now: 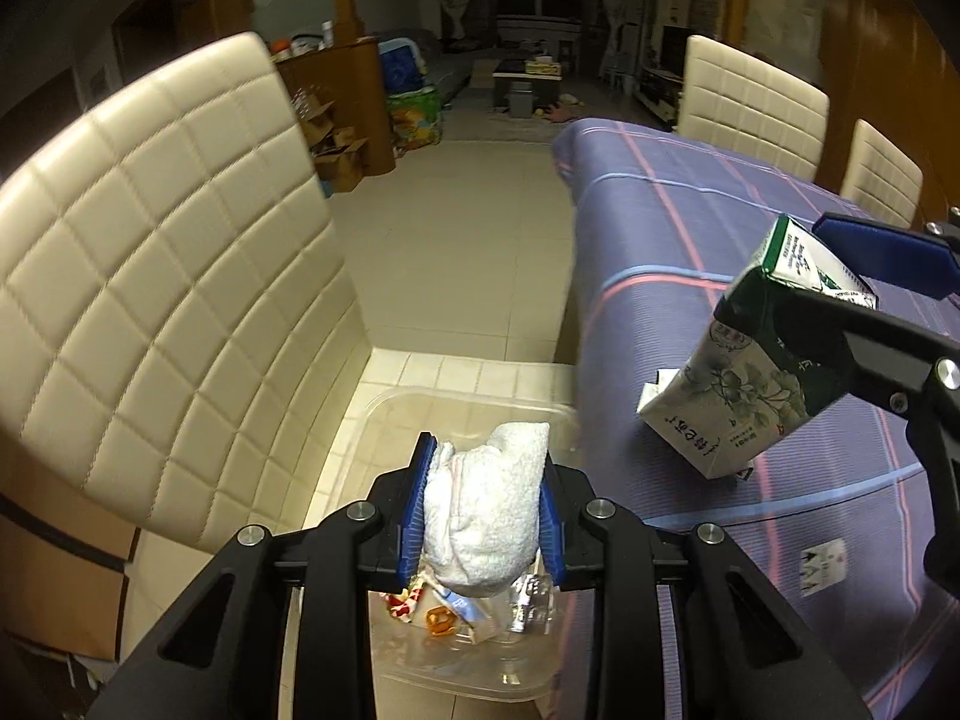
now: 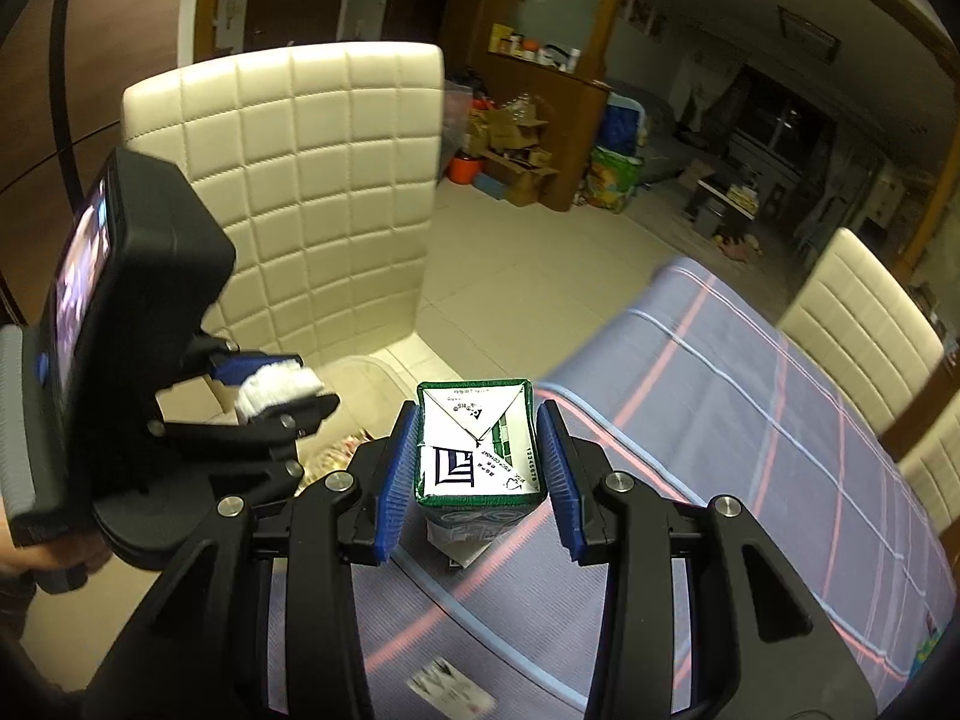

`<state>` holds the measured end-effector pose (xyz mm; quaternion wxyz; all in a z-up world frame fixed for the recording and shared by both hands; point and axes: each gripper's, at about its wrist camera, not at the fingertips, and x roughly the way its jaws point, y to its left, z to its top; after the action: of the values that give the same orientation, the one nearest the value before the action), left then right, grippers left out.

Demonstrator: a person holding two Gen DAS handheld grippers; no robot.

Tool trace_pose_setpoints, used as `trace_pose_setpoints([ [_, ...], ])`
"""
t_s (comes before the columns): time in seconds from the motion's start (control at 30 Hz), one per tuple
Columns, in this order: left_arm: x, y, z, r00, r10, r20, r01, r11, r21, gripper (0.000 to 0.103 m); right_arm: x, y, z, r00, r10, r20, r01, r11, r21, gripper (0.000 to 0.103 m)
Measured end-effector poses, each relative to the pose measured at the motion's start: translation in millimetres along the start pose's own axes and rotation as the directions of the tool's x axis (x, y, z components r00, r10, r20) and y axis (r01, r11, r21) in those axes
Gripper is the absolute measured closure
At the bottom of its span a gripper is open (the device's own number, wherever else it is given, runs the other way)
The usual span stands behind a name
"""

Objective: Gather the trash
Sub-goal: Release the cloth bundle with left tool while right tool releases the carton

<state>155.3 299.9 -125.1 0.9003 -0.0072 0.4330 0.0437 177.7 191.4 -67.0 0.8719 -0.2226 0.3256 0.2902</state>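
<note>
My left gripper (image 1: 487, 462) is shut on a crumpled white paper towel wad (image 1: 486, 528). It hangs over a clear plastic bin (image 1: 384, 408) that stands on a cream chair seat; wrappers and clear plastic (image 1: 456, 612) lie inside. My right gripper (image 2: 477, 414) is shut on a green-and-white drink carton (image 2: 474, 456), held upright above the table's edge. In the left wrist view the carton (image 1: 744, 378) hangs tilted at the right in the right gripper (image 1: 780, 273). The right wrist view shows the left gripper (image 2: 312, 381) with the white wad (image 2: 270, 390) at the left.
A quilted cream chair (image 1: 162, 276) backs the bin. The table wears a purple striped cloth (image 2: 750, 420), with a small printed scrap (image 1: 825, 564) lying on it. Two more cream chairs (image 1: 750, 102) stand on its far side. Boxes and bags (image 2: 516, 150) sit across the tiled floor.
</note>
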Motion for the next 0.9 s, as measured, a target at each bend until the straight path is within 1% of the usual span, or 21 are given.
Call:
trace_pose_setpoints([
  [0.23,18.1,25.2,-7.9,1.0,-0.002,-0.023,0.001,0.999,-0.045,0.071,28.0,30.0,11.9,0.999,0.041,-0.032,-0.042,0.998,-0.035,0.062],
  [0.37,27.6,32.5,-10.4,0.999,-0.001,-0.036,-0.002,0.998,-0.065,0.071,36.0,36.0,13.0,0.998,0.05,-0.044,-0.052,0.998,-0.04,0.062],
  [0.43,32.4,34.3,-10.6,0.999,-0.013,-0.044,0.01,0.997,-0.073,0.065,38.5,37.8,14.0,0.997,0.052,-0.049,-0.054,0.998,-0.043,0.062],
  [0.47,34.2,35.1,-10.5,0.999,-0.015,-0.045,0.011,0.997,-0.075,0.051,39.5,37.6,14.2,0.998,0.051,-0.049,-0.053,0.998,-0.043,0.062],
  [0.5,35.6,36.1,-10.3,0.999,-0.015,-0.045,0.011,0.997,-0.078,0.028,40.4,37.7,14.4,0.998,0.049,-0.048,-0.051,0.998,-0.044,0.062],
  [0.53,36.9,37.2,-10.3,0.999,-0.009,-0.037,0.006,0.996,-0.085,0.019,40.7,36.7,14.6,0.998,0.047,-0.049,-0.049,0.998,-0.044,0.061],
  [0.57,37.3,38.8,-10.2,1.0,-0.001,-0.03,-0.001,0.996,-0.088,0.009,41.1,36.1,14.6,0.998,0.035,-0.047,-0.037,0.998,-0.043,0.058],
  [0.6,37.2,40.0,-10.2,1.0,0.01,-0.023,-0.012,0.995,-0.094,0.007,42.1,35.7,15.1,0.999,0.023,-0.043,-0.025,0.999,-0.044,0.053],
  [0.63,37.6,42.1,-9.3,1.0,0.021,-0.017,-0.022,0.994,-0.104,0.007,43.1,35.3,16.3,0.999,0.016,-0.037,-0.018,0.999,-0.044,0.045],
  [0.73,37.5,45.4,-7.5,0.999,0.03,-0.014,-0.032,0.992,-0.12,0.007,42.4,32.5,14.3,0.999,0.005,-0.033,-0.006,0.999,-0.046,0.045],
  [0.9,32.5,43.0,-8.4,0.998,0.06,-0.011,-0.061,0.992,-0.111,0.007,42.1,29.3,12.6,0.999,0.006,-0.039,-0.007,0.999,-0.034,0.045],
])
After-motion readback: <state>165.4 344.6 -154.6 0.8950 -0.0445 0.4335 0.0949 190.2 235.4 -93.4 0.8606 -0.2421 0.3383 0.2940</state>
